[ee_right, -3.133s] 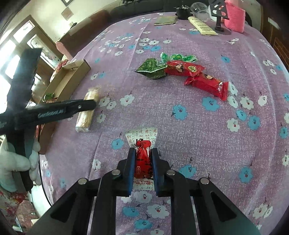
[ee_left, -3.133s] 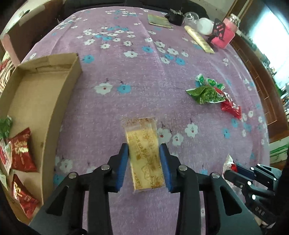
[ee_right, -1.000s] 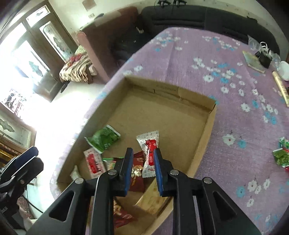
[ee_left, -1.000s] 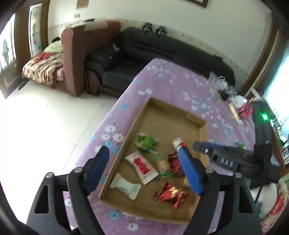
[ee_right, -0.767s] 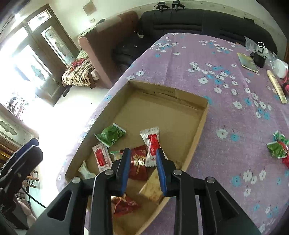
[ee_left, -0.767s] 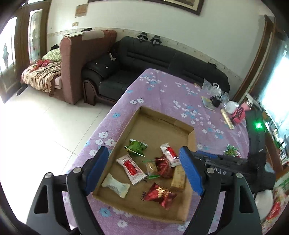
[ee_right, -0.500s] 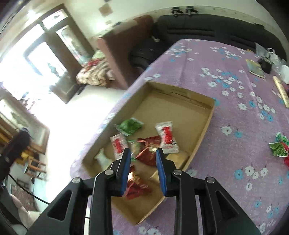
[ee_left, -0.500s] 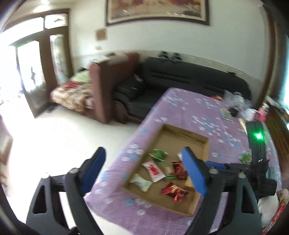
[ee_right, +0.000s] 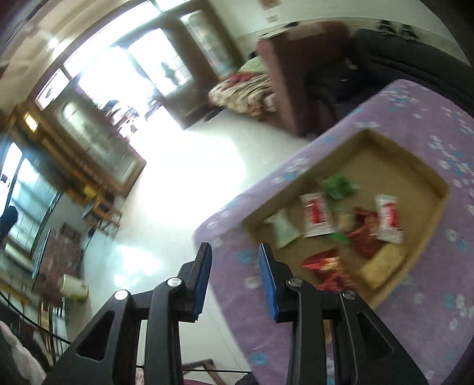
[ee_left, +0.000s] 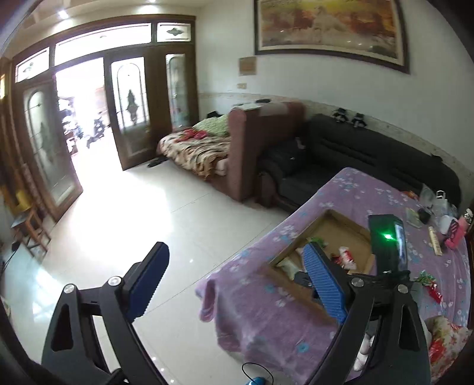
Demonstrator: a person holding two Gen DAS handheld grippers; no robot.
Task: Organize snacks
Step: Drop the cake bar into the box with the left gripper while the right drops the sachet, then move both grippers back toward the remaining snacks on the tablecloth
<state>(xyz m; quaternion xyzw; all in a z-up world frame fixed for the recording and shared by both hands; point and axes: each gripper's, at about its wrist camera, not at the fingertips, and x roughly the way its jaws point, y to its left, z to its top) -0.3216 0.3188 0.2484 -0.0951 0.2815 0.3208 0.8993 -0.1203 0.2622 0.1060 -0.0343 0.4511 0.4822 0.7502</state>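
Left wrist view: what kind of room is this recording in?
Most likely a home living room: a black sofa, a large framed painting, glazed wooden doors, and a table under a purple floral tablecloth.

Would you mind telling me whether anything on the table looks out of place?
A few green and red snack packets lie loose on the purple tablecloth, outside the cardboard box holding the other snacks. Nothing looks spilled or damaged.

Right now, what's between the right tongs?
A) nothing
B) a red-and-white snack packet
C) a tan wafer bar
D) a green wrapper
A: the right tongs stand apart with only purple flowered tablecloth and floor behind the gap; the red-and-white snack packet lies in the shallow brown cardboard box.
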